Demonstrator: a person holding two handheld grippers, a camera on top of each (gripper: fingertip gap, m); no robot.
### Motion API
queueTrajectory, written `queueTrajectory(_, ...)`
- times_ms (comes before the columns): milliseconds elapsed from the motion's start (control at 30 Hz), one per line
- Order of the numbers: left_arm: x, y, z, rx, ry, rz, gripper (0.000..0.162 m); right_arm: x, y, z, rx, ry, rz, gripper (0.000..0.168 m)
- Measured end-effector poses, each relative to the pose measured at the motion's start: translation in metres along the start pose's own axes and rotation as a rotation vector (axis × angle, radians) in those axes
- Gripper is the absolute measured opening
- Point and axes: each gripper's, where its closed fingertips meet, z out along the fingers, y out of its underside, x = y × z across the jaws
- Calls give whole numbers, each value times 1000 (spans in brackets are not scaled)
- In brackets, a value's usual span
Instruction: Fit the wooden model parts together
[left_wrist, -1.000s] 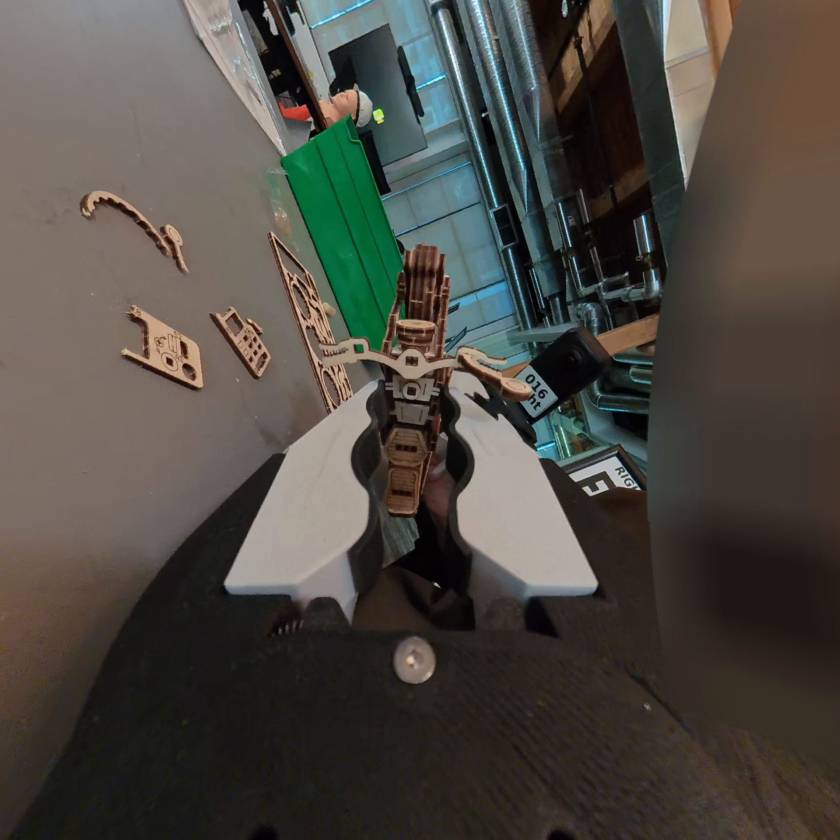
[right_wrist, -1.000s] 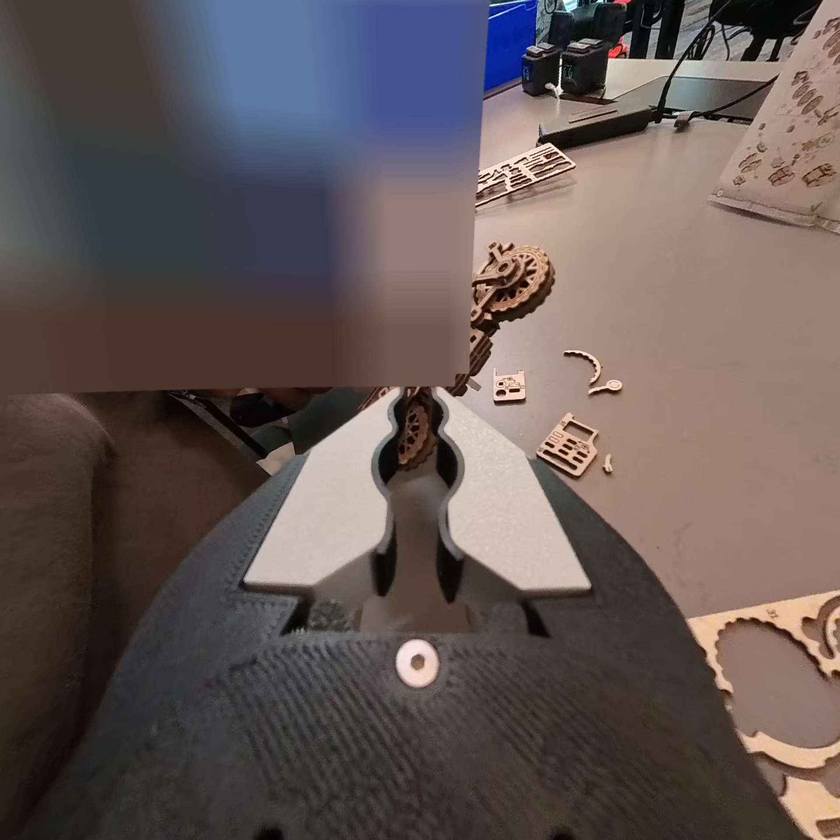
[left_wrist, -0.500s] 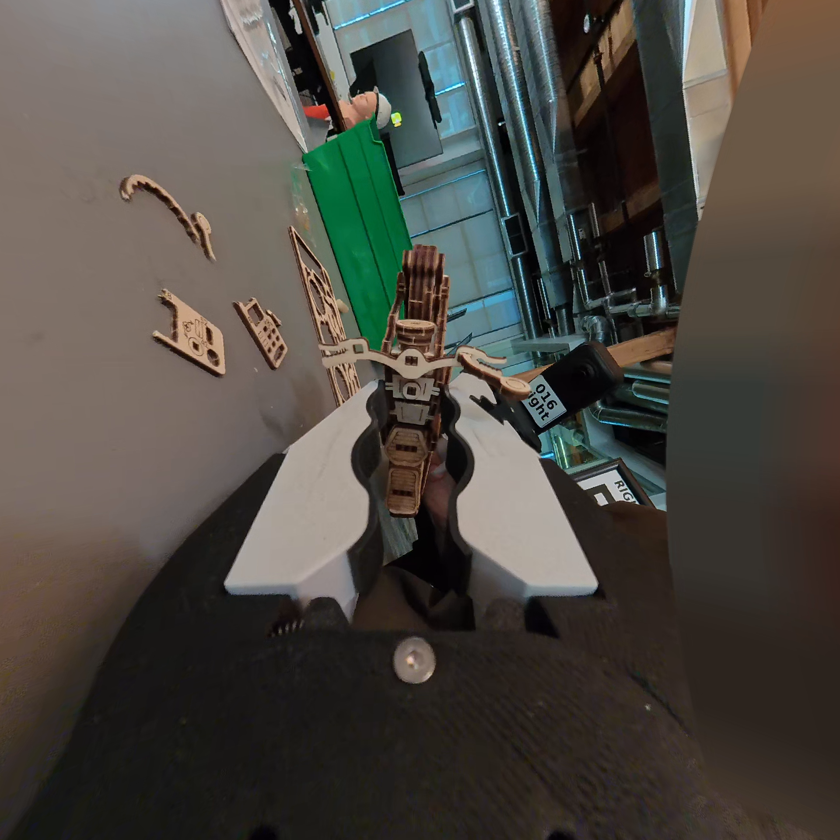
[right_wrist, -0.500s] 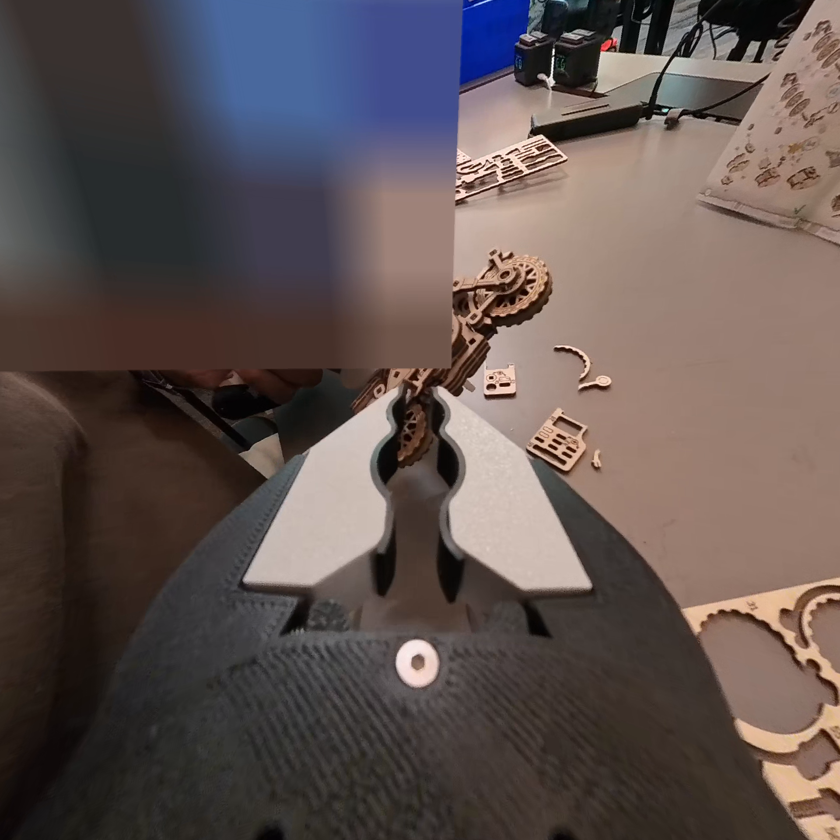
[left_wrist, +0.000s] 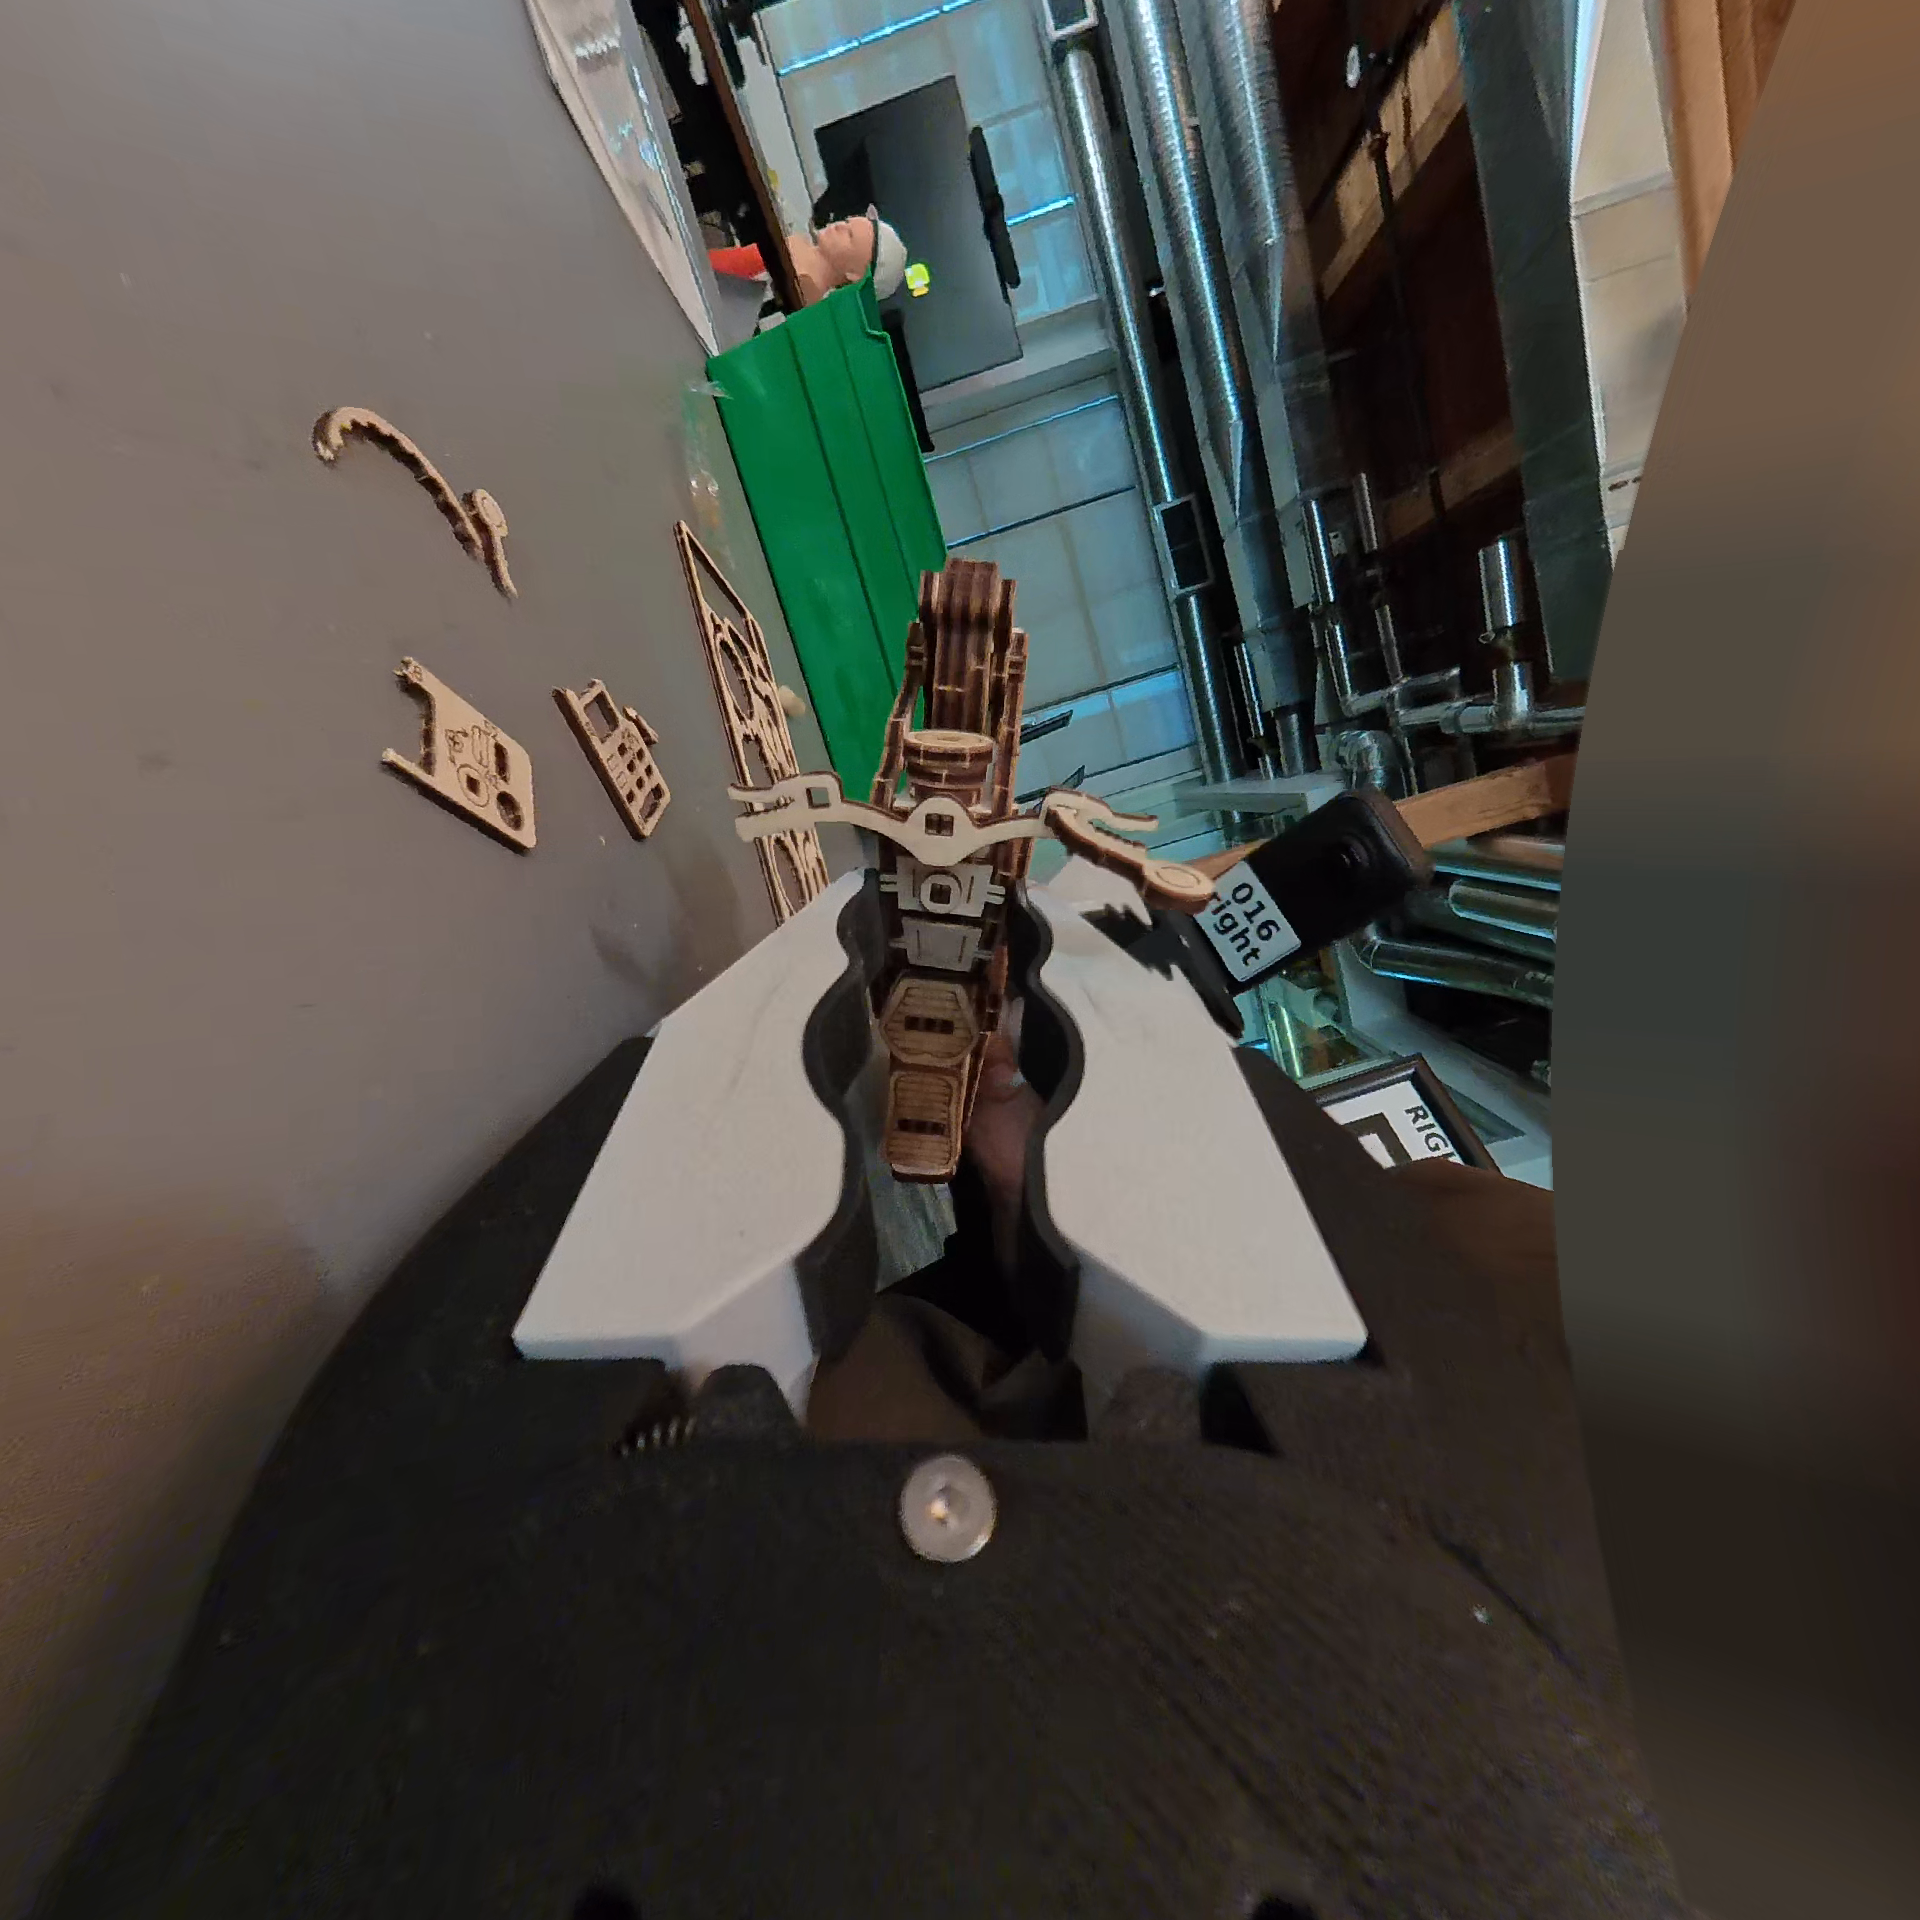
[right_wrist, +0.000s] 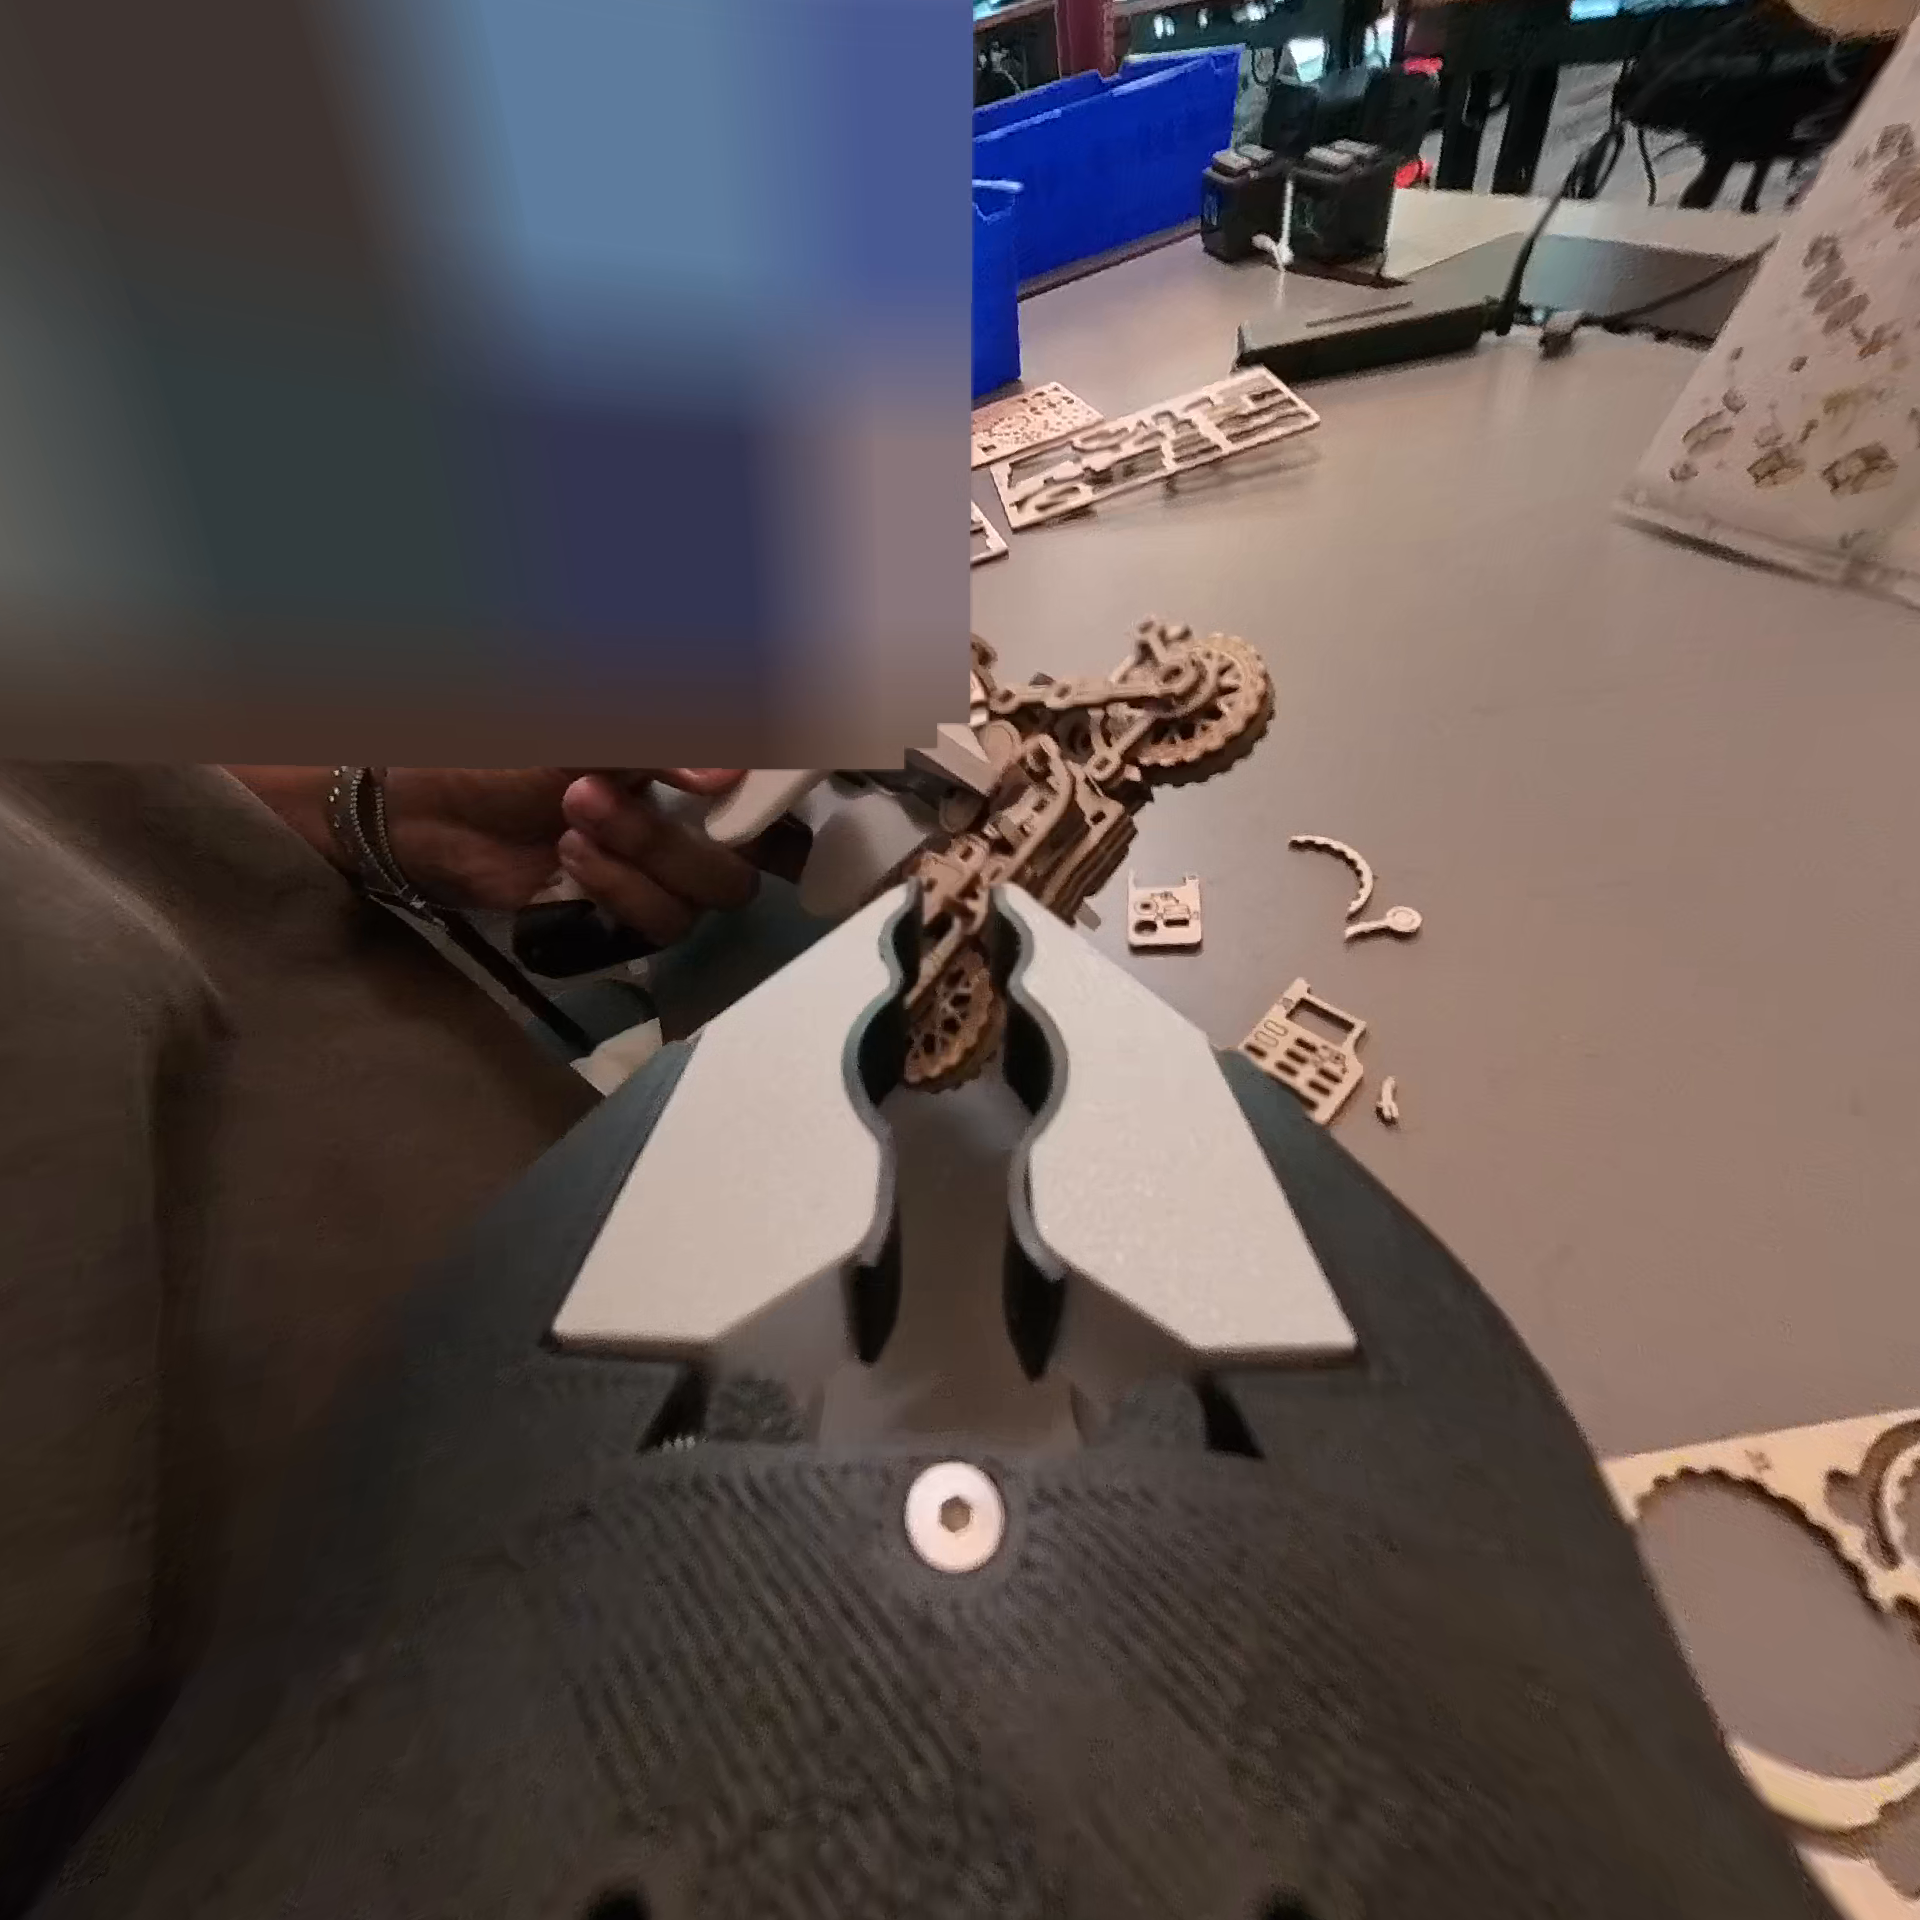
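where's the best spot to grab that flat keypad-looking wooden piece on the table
The keypad piece lies flat on the table, offering only thin edges. Probably come straight down and pinch across its two long edges, near mid-length. The tiny sliver beside its corner leaves little room there.

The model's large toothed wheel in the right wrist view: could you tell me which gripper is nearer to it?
Left, it seems. The left gripper clamps the model just short of the toothed wheel; the right gripper holds the model's opposite end.

loose parts (right_wrist: 1301, 1047) crowd table (right_wrist: 1558, 831).
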Motion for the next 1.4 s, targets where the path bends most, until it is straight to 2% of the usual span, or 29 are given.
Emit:
queueTrajectory(33, 0, 0, 0, -2, -2, 1, 21, -3, -2, 0, 4, -1, -33, 8)
queueTrajectory(167, -1, 1, 0, -5, -5, -10, 21, -6, -2, 0, -40, 43, -186, 8)
queueTrajectory(400, -2, 3, 1, -8, -9, -26, 21, -2, 3, 1, -117, 129, -341, 3)
queueTrajectory(1100, -1, 4, 0, -19, 2, -47, 20, -6, 2, 1, -109, 116, -395, 0)
queueTrajectory(1400, -7, 8, 1, -45, -26, -63, 21, -6, 4, -1, -118, 86, -405, 7)
